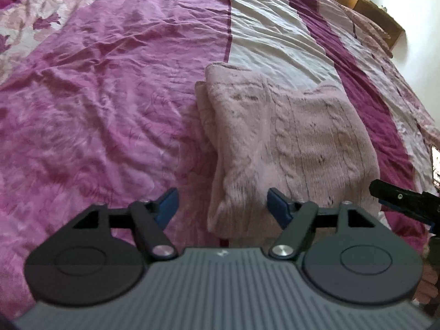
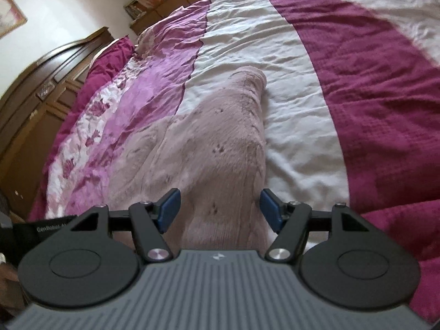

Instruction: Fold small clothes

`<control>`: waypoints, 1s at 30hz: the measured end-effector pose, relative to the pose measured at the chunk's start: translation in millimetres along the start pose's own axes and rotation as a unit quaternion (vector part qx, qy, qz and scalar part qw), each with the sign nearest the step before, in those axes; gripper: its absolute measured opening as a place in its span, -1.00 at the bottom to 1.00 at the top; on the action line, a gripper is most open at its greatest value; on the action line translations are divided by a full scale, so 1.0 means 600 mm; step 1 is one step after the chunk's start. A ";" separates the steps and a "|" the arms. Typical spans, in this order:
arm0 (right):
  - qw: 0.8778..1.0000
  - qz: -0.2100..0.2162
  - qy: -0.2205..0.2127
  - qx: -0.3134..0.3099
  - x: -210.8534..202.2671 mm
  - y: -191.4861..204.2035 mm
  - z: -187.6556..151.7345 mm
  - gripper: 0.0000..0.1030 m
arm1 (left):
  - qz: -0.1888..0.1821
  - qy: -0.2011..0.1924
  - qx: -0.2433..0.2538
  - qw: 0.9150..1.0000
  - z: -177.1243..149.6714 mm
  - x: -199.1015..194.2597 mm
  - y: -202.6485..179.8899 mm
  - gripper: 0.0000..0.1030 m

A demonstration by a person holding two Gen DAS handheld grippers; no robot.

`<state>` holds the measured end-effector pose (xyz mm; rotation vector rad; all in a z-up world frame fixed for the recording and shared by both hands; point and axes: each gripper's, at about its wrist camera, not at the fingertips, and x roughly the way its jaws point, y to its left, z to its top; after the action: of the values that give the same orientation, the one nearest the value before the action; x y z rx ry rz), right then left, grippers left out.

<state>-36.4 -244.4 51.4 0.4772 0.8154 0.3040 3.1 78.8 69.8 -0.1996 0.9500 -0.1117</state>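
Nearest, left view: my left gripper point(image 1: 222, 210), black arms with blue pads, jaws spread wide, nothing between the pads. Just past them lies a folded pale-pink cable-knit sweater point(image 1: 286, 143), resting on a wrinkled bedspread of magenta, white and floral stripes point(image 1: 110, 96). Far right edge: the black tip of my right gripper point(image 1: 396, 196), beside the sweater's right side. Right view: my right gripper point(image 2: 220, 210), jaws likewise wide, poised over the sweater point(image 2: 214, 137), pads clear of the knit. Dark wooden headboard point(image 2: 41, 82) at far left.
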 end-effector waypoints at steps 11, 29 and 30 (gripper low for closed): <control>0.998 -0.040 0.033 -0.045 0.007 0.020 -0.056 0.57 | 0.035 0.036 0.045 0.998 -0.062 0.023 -0.051 0.41; 0.994 -0.068 0.074 -0.049 0.049 0.013 -0.077 0.62 | 0.084 0.060 0.079 0.992 -0.082 0.058 -0.081 0.42; 0.994 -0.068 0.074 -0.048 0.049 0.013 -0.078 0.62 | 0.084 0.059 0.079 0.992 -0.083 0.058 -0.081 0.42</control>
<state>-53.1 -211.5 9.7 0.3090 0.9678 0.2529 -17.4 19.2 24.5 0.0341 1.0667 -0.0439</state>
